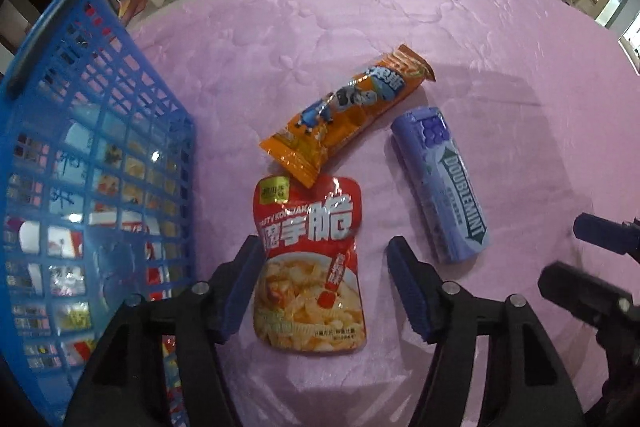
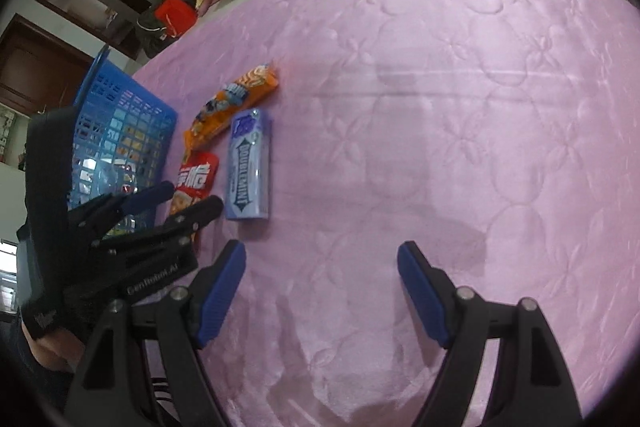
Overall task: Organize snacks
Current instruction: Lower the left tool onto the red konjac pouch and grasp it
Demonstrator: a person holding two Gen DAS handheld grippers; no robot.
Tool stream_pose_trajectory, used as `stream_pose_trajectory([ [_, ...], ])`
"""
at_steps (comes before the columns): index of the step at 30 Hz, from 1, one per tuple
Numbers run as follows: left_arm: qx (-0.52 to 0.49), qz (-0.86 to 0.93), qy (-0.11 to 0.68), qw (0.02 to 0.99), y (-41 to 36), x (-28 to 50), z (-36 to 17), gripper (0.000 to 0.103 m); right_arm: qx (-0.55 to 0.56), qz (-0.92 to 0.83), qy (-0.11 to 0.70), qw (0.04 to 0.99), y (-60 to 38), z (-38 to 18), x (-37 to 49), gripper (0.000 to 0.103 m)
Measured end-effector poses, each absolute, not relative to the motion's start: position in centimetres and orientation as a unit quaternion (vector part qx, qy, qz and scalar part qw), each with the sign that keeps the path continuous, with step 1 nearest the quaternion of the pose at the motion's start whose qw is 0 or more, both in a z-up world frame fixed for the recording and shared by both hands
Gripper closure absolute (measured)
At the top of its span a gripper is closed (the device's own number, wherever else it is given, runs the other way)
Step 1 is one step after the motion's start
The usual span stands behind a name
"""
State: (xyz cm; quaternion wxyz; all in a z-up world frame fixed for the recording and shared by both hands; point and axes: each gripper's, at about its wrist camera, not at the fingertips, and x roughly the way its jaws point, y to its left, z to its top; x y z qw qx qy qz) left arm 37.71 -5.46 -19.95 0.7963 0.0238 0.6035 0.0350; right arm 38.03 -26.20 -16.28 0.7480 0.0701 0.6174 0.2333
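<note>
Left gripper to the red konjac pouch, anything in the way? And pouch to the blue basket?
Nothing visible blocks either. The left gripper is open, its fingers on either side of the red konjac pouch. The orange snack bar overlaps only the pouch's far top edge. The blue basket stands directly left of the pouch, bare pink cover between.

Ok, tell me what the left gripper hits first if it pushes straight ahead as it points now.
Most likely the red konjac snack pouch: the open left gripper already straddles it, and the orange snack bar lies just beyond. Height above the pouch is unclear.
</note>
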Motion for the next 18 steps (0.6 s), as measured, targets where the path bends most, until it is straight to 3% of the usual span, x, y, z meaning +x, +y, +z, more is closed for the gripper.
stream_pose_trajectory([
  [7,-0.027,0.034,0.611,0.791,-3.1,39.5,-21.0,0.037,0.093,0.233,0.624,0.740,-27.7,-16.5,37.9,0.021],
  [8,-0.033,0.033,0.612,0.790,-2.5,39.8,-21.1,0.040,0.096,0.234,0.623,0.741,-28.0,-16.5,37.9,0.021],
  [12,-0.019,0.017,0.614,0.789,-3.4,39.2,-20.8,0.071,0.091,0.235,0.622,0.741,-28.0,-16.4,37.6,0.021],
  [18,-0.010,0.005,0.615,0.788,-4.7,38.5,-20.9,0.079,0.068,0.233,0.618,0.748,-26.7,-16.4,37.6,0.021],
])
